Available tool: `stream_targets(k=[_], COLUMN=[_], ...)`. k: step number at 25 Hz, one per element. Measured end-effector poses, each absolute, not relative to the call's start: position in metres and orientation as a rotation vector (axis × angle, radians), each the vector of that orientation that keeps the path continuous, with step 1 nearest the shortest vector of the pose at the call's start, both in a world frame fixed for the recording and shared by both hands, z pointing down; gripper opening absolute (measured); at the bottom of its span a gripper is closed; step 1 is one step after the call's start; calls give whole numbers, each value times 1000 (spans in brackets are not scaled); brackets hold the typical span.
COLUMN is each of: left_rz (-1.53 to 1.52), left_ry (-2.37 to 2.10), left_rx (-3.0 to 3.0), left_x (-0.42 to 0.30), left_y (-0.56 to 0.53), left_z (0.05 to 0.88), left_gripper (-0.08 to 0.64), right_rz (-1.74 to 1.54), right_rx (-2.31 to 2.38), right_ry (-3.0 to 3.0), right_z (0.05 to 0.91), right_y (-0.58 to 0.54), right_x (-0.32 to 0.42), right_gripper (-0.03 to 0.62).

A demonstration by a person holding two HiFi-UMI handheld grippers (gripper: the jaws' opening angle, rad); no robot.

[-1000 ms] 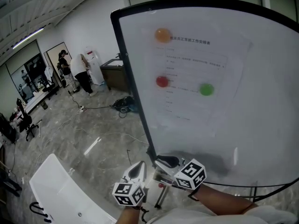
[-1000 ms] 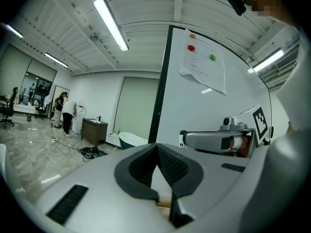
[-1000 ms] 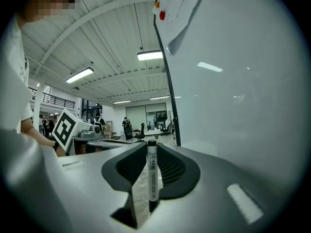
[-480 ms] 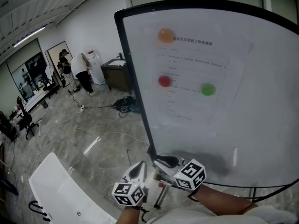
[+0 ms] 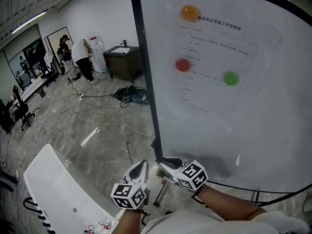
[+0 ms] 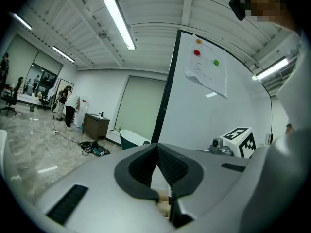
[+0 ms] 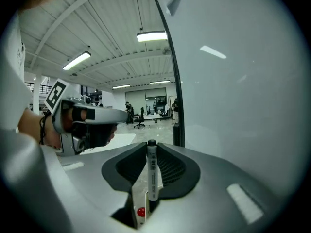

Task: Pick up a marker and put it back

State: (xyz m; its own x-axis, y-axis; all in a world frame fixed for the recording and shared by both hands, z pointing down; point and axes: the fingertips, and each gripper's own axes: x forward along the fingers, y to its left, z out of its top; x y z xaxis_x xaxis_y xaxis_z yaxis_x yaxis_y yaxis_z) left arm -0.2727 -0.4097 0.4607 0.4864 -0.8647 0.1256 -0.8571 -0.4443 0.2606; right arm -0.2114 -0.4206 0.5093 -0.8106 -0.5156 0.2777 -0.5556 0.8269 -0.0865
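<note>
A black-capped marker (image 7: 152, 174) stands upright between the jaws of my right gripper (image 7: 150, 148), which is shut on it close to the whiteboard (image 7: 233, 81). In the head view both grippers sit low at the whiteboard's (image 5: 258, 135) bottom left corner: the left gripper (image 5: 141, 166) beside the right gripper (image 5: 165, 168). The left gripper (image 6: 158, 152) has its pads pressed together with nothing between them. The right gripper view shows the left gripper (image 7: 87, 120) just to the left, held in a hand.
A sheet of paper (image 5: 214, 77) hangs on the board under orange (image 5: 189, 12), red (image 5: 183, 65) and green (image 5: 230, 78) magnets. A white table (image 5: 58, 189) lies at lower left. Cables (image 5: 129, 94), a brown cabinet (image 5: 122, 62) and people (image 5: 80, 57) are farther back.
The head view has shifted, so the whiteboard sits further right and higher. Both grippers stay close together low in the frame, slightly lower and to the left.
</note>
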Motion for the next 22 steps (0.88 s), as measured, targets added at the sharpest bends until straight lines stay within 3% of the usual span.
stream_targets(k=[22], left_rz=[-5], left_ry=[-1441], left_rx=[2337], left_x=[-299], left_y=[-402], left_z=[509], left_gripper=[2], right_rz=[159], right_rx=[622], right_ry=[-2386], right_z=[659], right_y=[-422], right_x=[-238], right_gripper=[72])
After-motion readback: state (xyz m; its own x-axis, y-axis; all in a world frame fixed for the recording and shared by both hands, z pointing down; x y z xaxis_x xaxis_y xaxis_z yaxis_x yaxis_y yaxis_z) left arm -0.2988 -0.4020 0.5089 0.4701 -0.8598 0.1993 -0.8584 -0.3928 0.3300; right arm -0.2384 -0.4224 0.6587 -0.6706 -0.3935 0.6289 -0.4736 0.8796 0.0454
